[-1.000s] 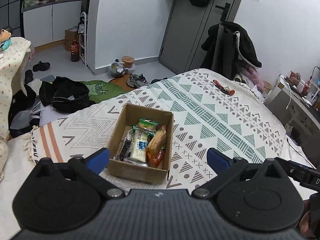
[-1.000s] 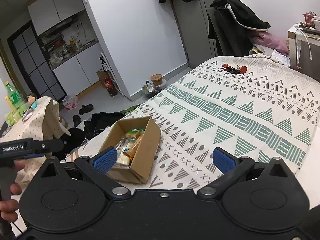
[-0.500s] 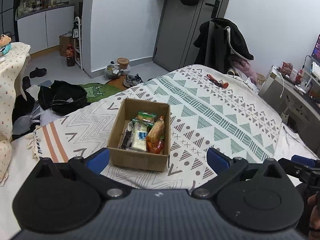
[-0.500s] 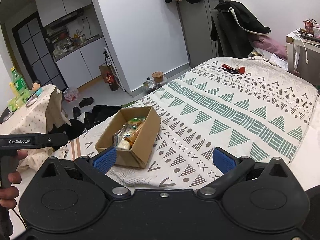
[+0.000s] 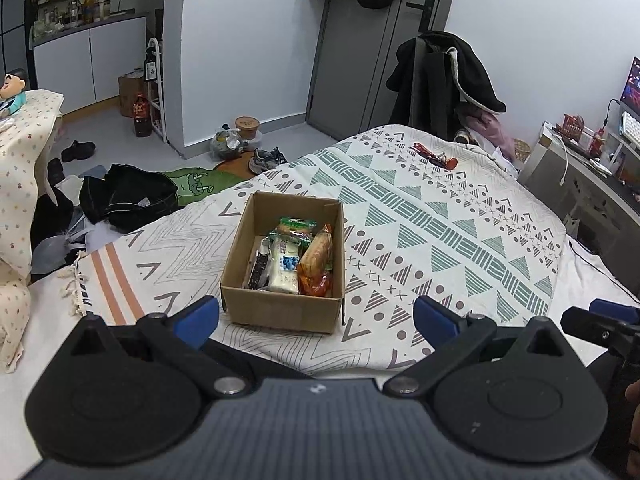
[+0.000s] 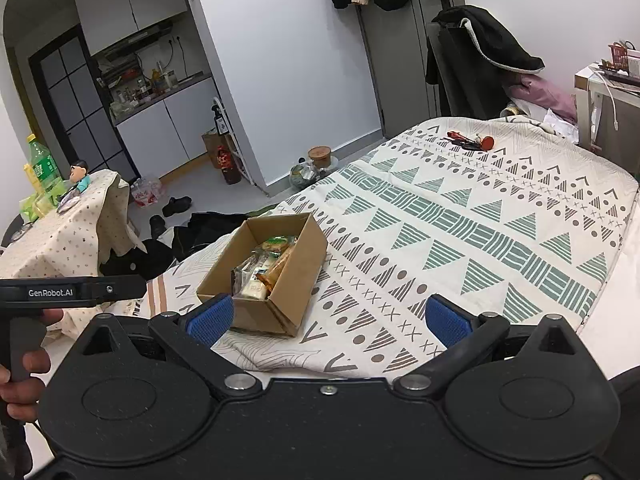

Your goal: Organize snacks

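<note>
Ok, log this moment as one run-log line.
left gripper: open, empty | right gripper: open, empty | cardboard box: on bed, snacks inside | contact: none

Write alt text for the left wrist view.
An open cardboard box of wrapped snacks sits on a patterned bedspread, ahead of the open, empty left gripper. A cluttered floor and a grey door lie beyond.

Open cardboard box [image 5: 283, 264] of wrapped snacks [image 5: 294, 258] upright on patterned bedspread [image 5: 440, 240].
</note>
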`<move>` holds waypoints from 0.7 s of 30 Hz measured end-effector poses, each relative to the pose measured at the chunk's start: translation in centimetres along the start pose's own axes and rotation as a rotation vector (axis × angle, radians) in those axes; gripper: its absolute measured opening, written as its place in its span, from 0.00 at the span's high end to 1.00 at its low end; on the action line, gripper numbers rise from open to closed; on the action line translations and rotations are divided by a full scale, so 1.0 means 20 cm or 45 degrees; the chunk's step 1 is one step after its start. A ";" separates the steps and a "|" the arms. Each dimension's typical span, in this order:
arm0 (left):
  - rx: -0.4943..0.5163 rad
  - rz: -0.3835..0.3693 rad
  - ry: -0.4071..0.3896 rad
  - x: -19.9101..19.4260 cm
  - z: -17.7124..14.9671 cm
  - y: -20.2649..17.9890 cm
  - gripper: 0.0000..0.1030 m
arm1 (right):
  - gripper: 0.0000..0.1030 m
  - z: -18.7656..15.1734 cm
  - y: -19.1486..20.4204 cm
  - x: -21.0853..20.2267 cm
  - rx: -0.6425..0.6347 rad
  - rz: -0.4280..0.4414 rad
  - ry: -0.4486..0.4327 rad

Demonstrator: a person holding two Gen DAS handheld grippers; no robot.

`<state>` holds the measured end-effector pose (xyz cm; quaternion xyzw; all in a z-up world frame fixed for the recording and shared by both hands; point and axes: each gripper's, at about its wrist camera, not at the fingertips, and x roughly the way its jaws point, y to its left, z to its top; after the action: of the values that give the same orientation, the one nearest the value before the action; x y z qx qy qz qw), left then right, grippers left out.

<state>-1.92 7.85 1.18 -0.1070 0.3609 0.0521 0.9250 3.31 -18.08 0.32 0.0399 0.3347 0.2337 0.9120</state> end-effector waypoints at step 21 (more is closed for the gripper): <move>0.003 0.013 0.020 0.03 -0.02 -0.01 0.00 | 0.00 0.01 0.00 -0.01 -0.002 -0.003 0.000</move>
<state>-1.69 7.60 0.54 -0.1044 0.3686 0.0555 0.9220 3.29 -18.08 0.53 0.0387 0.3345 0.2329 0.9123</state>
